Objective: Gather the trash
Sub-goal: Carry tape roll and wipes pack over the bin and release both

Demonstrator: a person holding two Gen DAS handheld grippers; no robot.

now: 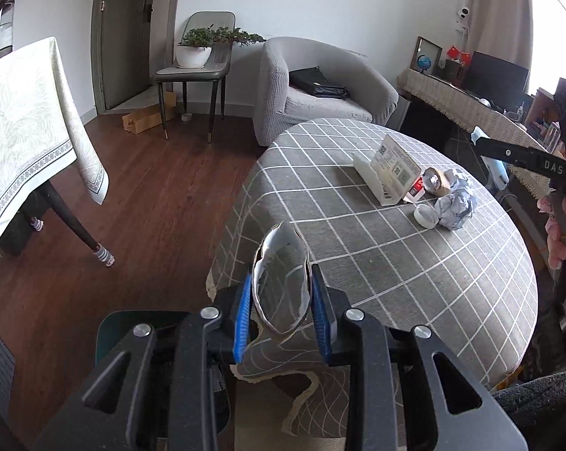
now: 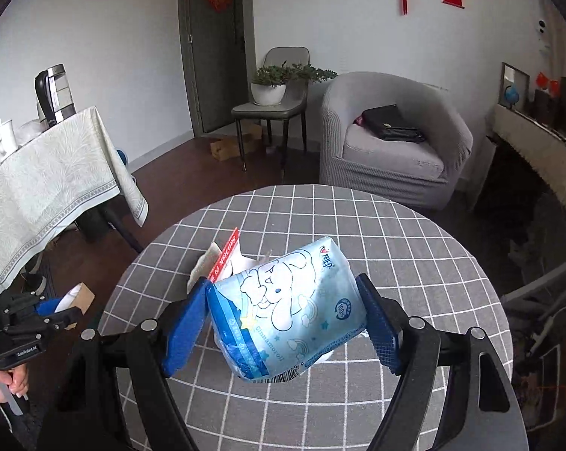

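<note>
My left gripper point(image 1: 281, 300) is shut on a torn, flattened cardboard tube point(image 1: 279, 274) over the near left edge of the round table point(image 1: 358, 263) with its grey checked cloth. Farther on the table lie a white carton with QR codes point(image 1: 388, 173), a tape roll point(image 1: 437, 180), crumpled paper point(image 1: 456, 206) and a white lid point(image 1: 425, 216). My right gripper point(image 2: 283, 319) is shut on a light blue tissue pack point(image 2: 286, 308), held above the table point(image 2: 414, 263). The white carton point(image 2: 222, 259) shows behind the pack. The left gripper point(image 2: 57, 314) appears at the lower left of the right wrist view.
A grey armchair point(image 2: 391, 146) with a black bag stands beyond the table. A chair holding a potted plant point(image 2: 269, 90) is by the door, with a cardboard box point(image 2: 226, 146) on the floor. A cloth-covered table point(image 2: 46, 188) with a kettle is at the left, a desk point(image 1: 470, 105) at the right.
</note>
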